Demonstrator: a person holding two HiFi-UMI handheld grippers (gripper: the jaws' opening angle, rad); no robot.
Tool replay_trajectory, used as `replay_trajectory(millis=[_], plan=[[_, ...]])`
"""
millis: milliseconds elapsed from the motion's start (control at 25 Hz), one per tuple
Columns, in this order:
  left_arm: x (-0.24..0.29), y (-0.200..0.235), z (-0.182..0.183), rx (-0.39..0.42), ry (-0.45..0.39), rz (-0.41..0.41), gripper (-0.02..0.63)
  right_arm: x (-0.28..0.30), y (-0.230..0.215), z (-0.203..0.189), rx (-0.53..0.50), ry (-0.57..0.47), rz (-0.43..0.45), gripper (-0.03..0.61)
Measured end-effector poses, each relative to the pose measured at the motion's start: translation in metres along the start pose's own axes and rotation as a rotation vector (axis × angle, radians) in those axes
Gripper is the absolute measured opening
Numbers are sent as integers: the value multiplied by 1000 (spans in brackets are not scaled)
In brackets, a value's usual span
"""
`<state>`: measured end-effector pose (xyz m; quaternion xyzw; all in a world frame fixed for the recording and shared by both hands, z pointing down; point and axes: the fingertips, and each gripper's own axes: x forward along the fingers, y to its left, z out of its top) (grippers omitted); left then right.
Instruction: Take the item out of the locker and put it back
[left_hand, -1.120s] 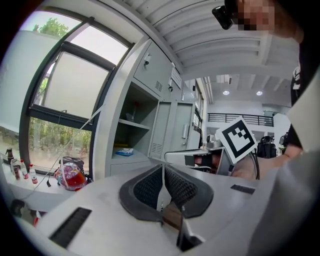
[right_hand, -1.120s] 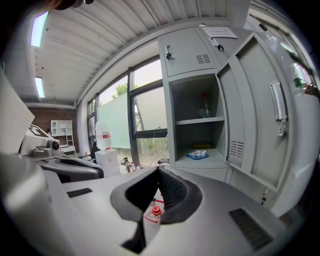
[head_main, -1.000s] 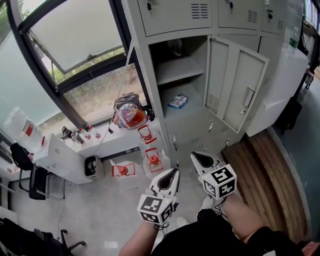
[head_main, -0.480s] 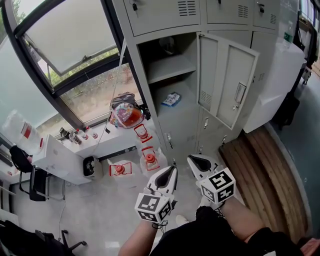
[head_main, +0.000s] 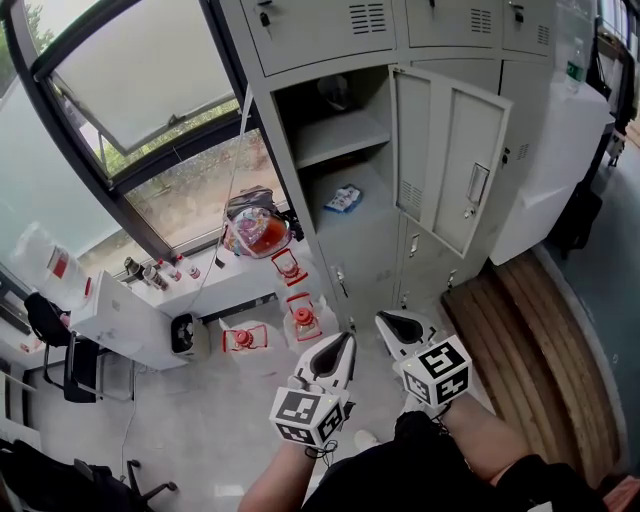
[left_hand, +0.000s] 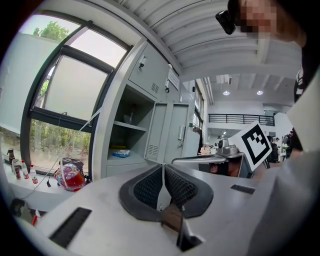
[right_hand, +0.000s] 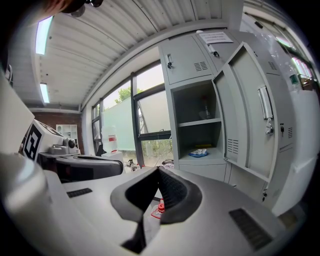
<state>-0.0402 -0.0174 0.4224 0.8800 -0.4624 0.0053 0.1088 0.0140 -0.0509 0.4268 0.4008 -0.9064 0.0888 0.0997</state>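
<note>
1. Both tongs are clenched and empty. The left tongs (head_main: 345, 345) have their pads meeting with nothing between them, and the right tongs (head_main: 390, 322) are the same. I hold them low in front of me, well apart from the locker (head_main: 275, 150).
2. The packet (head_main: 343, 197) lies on the floor of the open compartment, under the shelf (head_main: 335, 135). The door (head_main: 450, 160) stands swung out to the right.
3. Change over the last second: the locker has slid slightly left in the head view, so I have turned or shuffled a little. The tongs have barely shifted and have stayed shut. The last half second is nearly still.
4. Meaning: the packet is untouched and the taking-out has not started. The door is no obstacle, since it is already open.
5. Judgement on the next move: reach up and forward, and release one pair before it gets to the packet.
6. Risk: the packet looks flat, so pinching an edge may work better than pressing down on it.
</note>
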Motion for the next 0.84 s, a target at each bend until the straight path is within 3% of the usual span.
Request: replay_trajectory(millis=[840], plan=[[-2, -3, 4, 9, -5, -6, 26, -1, 4, 0, -4, 3, 8, 52]])
